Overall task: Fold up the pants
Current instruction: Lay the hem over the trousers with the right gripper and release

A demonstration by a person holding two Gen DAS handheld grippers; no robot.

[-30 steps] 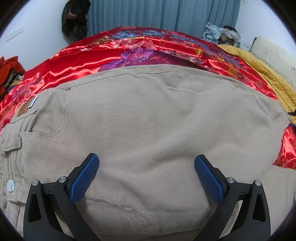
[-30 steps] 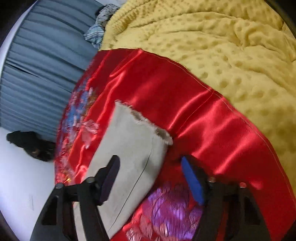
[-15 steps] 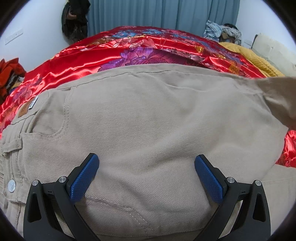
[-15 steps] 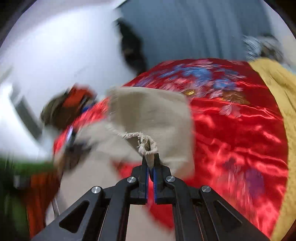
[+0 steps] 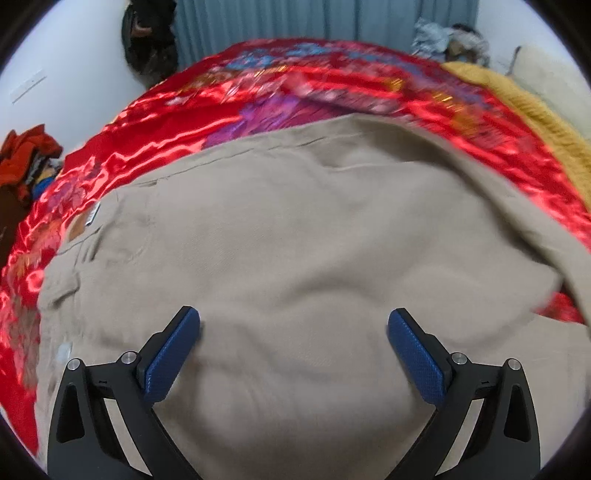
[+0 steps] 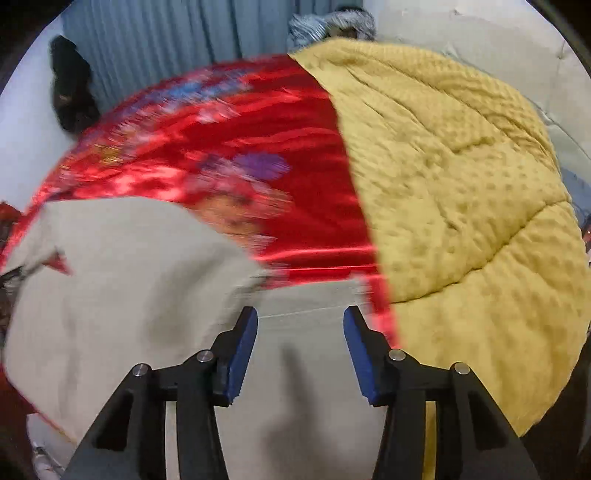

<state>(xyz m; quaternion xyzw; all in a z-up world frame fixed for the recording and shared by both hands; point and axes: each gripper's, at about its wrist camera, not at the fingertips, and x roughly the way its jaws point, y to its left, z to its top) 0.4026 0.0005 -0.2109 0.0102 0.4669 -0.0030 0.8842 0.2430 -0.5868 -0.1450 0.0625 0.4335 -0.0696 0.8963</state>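
place: home bedroom | bed: red satin cover (image 5: 177, 125), yellow quilt (image 6: 461, 184) | blue curtain (image 5: 295, 18) | clothes pile (image 5: 26, 162) by wall

Left tool (image 5: 293, 334) and right tool (image 6: 300, 332) both gape, gripping nothing.

Beige pants (image 5: 295, 240) on a red floral satin cover (image 6: 288, 122) beside a mustard dotted blanket (image 6: 461, 184)

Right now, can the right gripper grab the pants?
Probably yes. The right gripper has its jaws open right over the beige pants, and nothing lies between them.
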